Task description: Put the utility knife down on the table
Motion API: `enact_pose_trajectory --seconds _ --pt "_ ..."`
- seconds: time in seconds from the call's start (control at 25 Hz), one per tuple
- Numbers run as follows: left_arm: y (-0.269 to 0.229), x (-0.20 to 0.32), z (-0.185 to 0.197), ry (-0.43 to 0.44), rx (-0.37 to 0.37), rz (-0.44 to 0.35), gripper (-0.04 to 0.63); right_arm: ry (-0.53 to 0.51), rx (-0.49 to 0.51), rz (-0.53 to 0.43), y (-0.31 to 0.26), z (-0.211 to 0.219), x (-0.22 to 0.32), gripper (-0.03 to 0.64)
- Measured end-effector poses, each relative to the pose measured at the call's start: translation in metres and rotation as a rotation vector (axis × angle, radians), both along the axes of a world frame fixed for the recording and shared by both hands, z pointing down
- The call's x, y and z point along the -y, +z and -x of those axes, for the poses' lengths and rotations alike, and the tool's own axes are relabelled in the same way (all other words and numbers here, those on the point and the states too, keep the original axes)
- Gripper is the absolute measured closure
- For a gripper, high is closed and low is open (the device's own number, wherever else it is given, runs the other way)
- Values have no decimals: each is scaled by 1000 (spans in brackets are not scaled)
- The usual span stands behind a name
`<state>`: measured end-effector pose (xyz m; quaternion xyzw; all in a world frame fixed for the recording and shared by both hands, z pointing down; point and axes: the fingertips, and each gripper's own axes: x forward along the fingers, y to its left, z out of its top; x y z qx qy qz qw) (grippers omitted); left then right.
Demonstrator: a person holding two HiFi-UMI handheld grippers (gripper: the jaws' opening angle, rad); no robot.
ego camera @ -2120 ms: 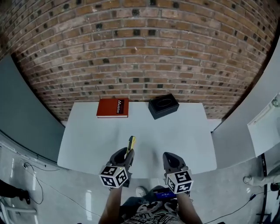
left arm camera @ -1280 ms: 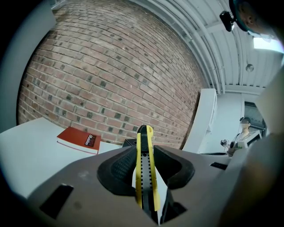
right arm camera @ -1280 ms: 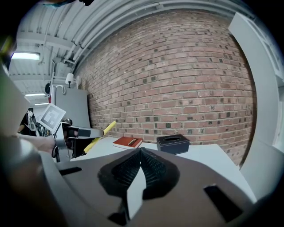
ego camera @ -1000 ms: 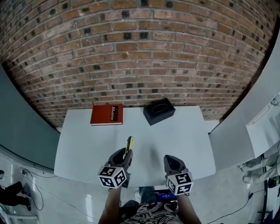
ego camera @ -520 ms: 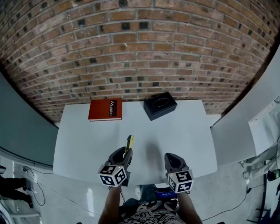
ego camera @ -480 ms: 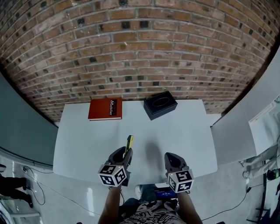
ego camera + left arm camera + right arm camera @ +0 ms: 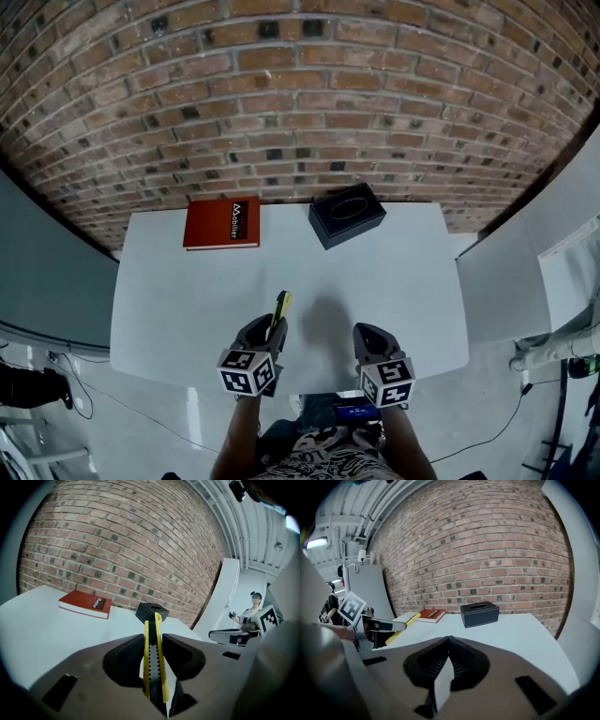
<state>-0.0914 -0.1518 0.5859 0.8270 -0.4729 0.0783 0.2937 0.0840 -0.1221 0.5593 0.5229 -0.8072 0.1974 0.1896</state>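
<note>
A yellow and black utility knife (image 7: 279, 311) sticks forward out of my left gripper (image 7: 265, 339), whose jaws are shut on its handle above the near edge of the white table (image 7: 187, 281). In the left gripper view the knife (image 7: 153, 658) stands on edge between the dark pads, its tip pointing toward the far wall. My right gripper (image 7: 368, 345) hovers beside it at the near edge, jaws shut with nothing between them (image 7: 447, 641). From the right gripper view the knife (image 7: 404, 624) shows at the left, held above the table.
A red book (image 7: 222, 223) lies at the table's far left. A black tissue box (image 7: 347, 214) stands at the far middle. A brick wall (image 7: 300, 103) runs behind the table. Grey panels flank both sides. A person stands far off in the left gripper view (image 7: 253, 609).
Both grippers hold the same spot at the near edge, knife still gripped. Only the head camera has shifted, so the table and wall sit slightly differently in frame.
</note>
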Motion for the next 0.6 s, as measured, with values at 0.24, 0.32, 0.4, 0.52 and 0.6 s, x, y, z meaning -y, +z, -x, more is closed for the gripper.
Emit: enact_pose_trajectory --seconds 0.24,0.32,0.4,0.52,0.6 --pt "21 7 -5 16 20 44 469 15 -8 39 15 -9 11 617" --pt "27 9 -6 23 27 56 469 16 -10 51 20 -10 15 617" --pt "33 11 -8 27 33 68 469 14 -11 62 25 -11 18 617" --pt "43 13 -10 28 50 81 469 8 -9 80 33 -10 23 617" --pt "50 14 -10 31 69 88 469 1 -11 90 37 -9 25 617"
